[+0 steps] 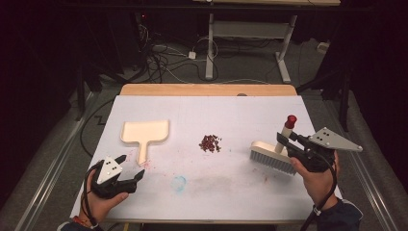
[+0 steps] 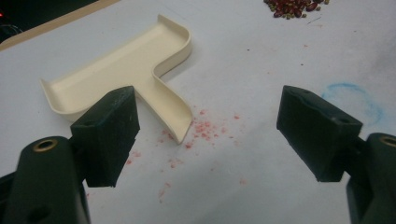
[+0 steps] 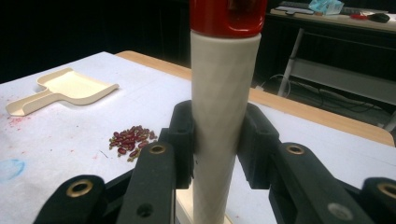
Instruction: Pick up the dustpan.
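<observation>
A cream dustpan (image 1: 144, 134) lies flat at the table's left, handle toward the front; it also appears as the dustpan (image 2: 126, 70) (image 3: 65, 88). A small pile of dark red beans (image 1: 210, 143) (image 3: 131, 139) sits mid-table. My left gripper (image 1: 132, 168) (image 2: 208, 130) hovers open just in front of the dustpan's handle end, nothing between its jaws. My right gripper (image 1: 285, 139) (image 3: 218, 140) is shut on the cream, red-capped handle (image 3: 224, 93) of a hand brush (image 1: 274, 154), whose bristles rest on the table to the right of the beans.
The white table cover (image 1: 207, 110) carries a blue chalk-like ring (image 1: 179, 183) (image 2: 352, 100) near the front centre and pink crumbs (image 2: 201, 130) by the dustpan handle. Beyond the wooden far edge (image 1: 207, 90) are cables and desk legs on the floor.
</observation>
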The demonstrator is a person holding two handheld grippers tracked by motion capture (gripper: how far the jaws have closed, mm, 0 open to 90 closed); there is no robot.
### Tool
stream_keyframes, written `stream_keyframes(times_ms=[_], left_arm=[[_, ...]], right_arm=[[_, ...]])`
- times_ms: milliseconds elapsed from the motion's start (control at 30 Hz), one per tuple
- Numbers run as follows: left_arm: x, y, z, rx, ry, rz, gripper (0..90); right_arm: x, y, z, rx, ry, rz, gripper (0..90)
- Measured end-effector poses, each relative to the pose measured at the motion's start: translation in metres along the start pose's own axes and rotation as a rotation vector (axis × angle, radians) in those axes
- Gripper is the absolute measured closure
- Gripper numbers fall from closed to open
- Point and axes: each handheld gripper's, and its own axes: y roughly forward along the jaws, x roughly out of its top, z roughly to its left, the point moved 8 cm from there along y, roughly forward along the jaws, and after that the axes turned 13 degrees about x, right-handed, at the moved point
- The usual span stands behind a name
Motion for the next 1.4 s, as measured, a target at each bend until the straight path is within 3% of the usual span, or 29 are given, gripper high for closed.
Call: stream_keyframes(times_ms=[267, 367, 400, 433, 500, 567, 733, 867, 900, 933, 1000, 1033, 1233, 1400], left_arm=[[0.0, 0.0, -0.003, -0.007, 0.01, 0.004, 20.9], [-0.001, 0.001, -0.002, 0.011, 0.006, 0.025, 20.9], [-0.003, 0.004, 0.0, 0.025, -0.02, 0.063, 20.9], [-0.003, 0.004, 0.0, 0.025, -0.02, 0.063, 20.8], [-0.006, 0.008, 0.003, 0.034, -0.072, 0.113, 20.7], [-0.006, 0.011, 0.003, 0.032, -0.098, 0.122, 20.9], [0.001, 0.017, 0.003, 0.043, -0.115, 0.135, 21.0], [0.005, 0.033, 0.005, 0.05, -0.161, 0.193, 21.0], [0.007, 0.042, 0.007, 0.051, -0.191, 0.223, 21.2], [0.007, 0.042, 0.007, 0.051, -0.191, 0.223, 22.2], [0.009, 0.058, 0.011, 0.074, -0.223, 0.275, 26.3], [0.009, 0.058, 0.011, 0.074, -0.223, 0.275, 28.1], [0.008, 0.1, 0.015, 0.087, -0.266, 0.382, 34.9], [0.009, 0.115, 0.016, 0.102, -0.26, 0.394, 36.7]], right_arm=[[0.004, -0.008, 0.0, -0.019, 0.001, -0.016, 69.5], [0.005, -0.007, 0.002, -0.017, -0.001, -0.021, 69.6], [0.005, -0.006, 0.002, -0.017, -0.003, -0.018, 69.6], [0.005, -0.006, 0.003, -0.017, -0.007, -0.016, 69.6], [0.005, -0.007, 0.004, -0.018, -0.006, -0.014, 69.6], [0.005, -0.007, 0.003, -0.018, -0.003, -0.018, 69.5], [0.006, -0.007, 0.003, -0.021, -0.006, -0.02, 69.5], [0.006, -0.006, 0.001, -0.023, -0.001, -0.02, 69.5], [0.006, -0.006, 0.001, -0.023, 0.0, -0.02, 69.5], [0.006, -0.006, 0.001, -0.023, 0.0, -0.02, 69.5], [0.007, -0.007, 0.001, -0.029, 0.012, -0.029, 69.5], [0.008, -0.008, 0.002, -0.03, 0.009, -0.03, 69.5], [0.014, -0.009, 0.008, -0.03, -0.016, -0.041, 69.5], [0.013, -0.008, 0.01, -0.021, 0.0, -0.049, 69.5]])
